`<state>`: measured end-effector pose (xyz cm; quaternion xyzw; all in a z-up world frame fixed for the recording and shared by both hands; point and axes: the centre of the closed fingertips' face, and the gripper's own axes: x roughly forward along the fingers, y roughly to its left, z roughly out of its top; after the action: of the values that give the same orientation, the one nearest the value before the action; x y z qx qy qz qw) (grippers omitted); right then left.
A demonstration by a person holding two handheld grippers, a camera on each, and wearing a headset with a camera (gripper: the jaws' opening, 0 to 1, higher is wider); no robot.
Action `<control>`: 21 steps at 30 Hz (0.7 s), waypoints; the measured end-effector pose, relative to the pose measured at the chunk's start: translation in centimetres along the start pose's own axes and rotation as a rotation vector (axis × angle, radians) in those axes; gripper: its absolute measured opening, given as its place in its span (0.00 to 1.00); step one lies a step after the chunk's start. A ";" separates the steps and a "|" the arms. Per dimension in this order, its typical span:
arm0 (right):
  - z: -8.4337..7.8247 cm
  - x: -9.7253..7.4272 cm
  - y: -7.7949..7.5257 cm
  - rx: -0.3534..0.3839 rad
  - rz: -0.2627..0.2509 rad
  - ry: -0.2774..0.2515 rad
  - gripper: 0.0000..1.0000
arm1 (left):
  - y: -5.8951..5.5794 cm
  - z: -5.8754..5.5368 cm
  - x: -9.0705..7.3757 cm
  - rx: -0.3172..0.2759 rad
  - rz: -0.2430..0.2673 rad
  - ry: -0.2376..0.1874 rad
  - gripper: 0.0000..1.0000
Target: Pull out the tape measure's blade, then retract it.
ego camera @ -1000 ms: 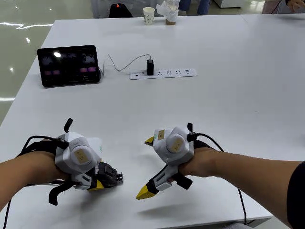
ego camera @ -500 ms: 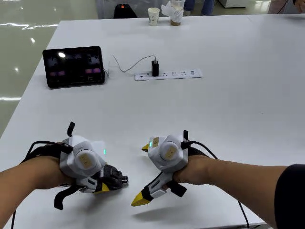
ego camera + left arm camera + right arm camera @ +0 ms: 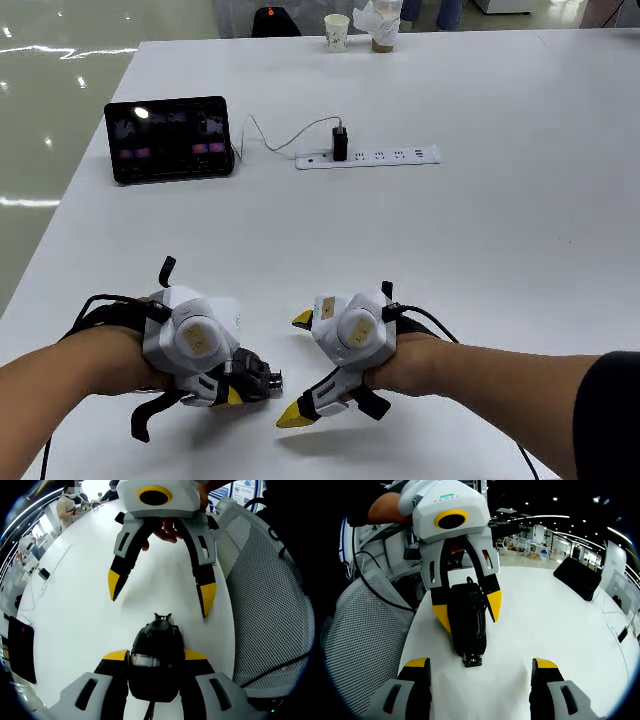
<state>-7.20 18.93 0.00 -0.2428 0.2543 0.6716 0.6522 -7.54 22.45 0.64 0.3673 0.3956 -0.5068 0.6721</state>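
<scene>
At 7 o'clock on the worktop (image 3: 500, 250), the left tongs (image 3: 247, 384) are closed tight around the black tape measure (image 3: 159, 650), its hook (image 3: 471, 660) pointing to 3 o'clock. The right tongs (image 3: 297, 368) gape wide, empty, just beside that hook. Risks: the small hook slips the pinch; the tape measure twists loose under the pull.

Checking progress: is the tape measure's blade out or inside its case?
Inside: just the end hook sits at the mouth of the tape measure, which the left gripper clamps; the open right gripper faces it.

Left hand-held gripper (image 3: 246, 386) clamped, right hand-held gripper (image 3: 296, 368) jaws wide, tips facing
</scene>
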 end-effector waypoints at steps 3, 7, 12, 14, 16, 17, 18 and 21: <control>-0.1 0.0 -0.2 -0.026 -0.007 0.008 0.70 | 0.0 0.0 0.0 -0.001 -0.007 0.004 0.34; 0.0 0.2 0.0 -0.015 0.005 0.006 0.57 | 0.0 0.0 0.0 -0.007 -0.011 0.003 0.34; 0.0 0.6 0.3 -0.034 0.018 0.014 0.42 | 0.0 -0.1 0.0 -0.007 -0.009 0.004 0.34; -0.1 0.9 0.5 -0.033 0.030 0.021 0.41 | 0.0 -0.1 0.0 -0.007 -0.008 0.004 0.34; -0.2 1.2 0.6 -0.051 0.029 0.028 0.36 | 0.0 -0.1 0.0 -0.006 -0.009 0.005 0.34; -0.2 1.1 0.6 -0.054 0.030 0.029 0.33 | 0.0 -0.1 0.0 -0.007 -0.010 0.004 0.34; -0.1 1.2 0.7 -0.058 0.032 0.030 0.28 | 0.0 -0.1 0.0 -0.009 -0.011 0.004 0.34; -0.1 1.3 0.8 -0.067 0.036 0.034 0.24 | 0.0 -0.1 0.0 -0.010 -0.010 0.002 0.34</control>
<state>-8.00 19.87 -0.91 -0.2713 0.2468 0.6870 0.6273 -7.52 22.51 0.57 0.3624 0.4008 -0.5079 0.6709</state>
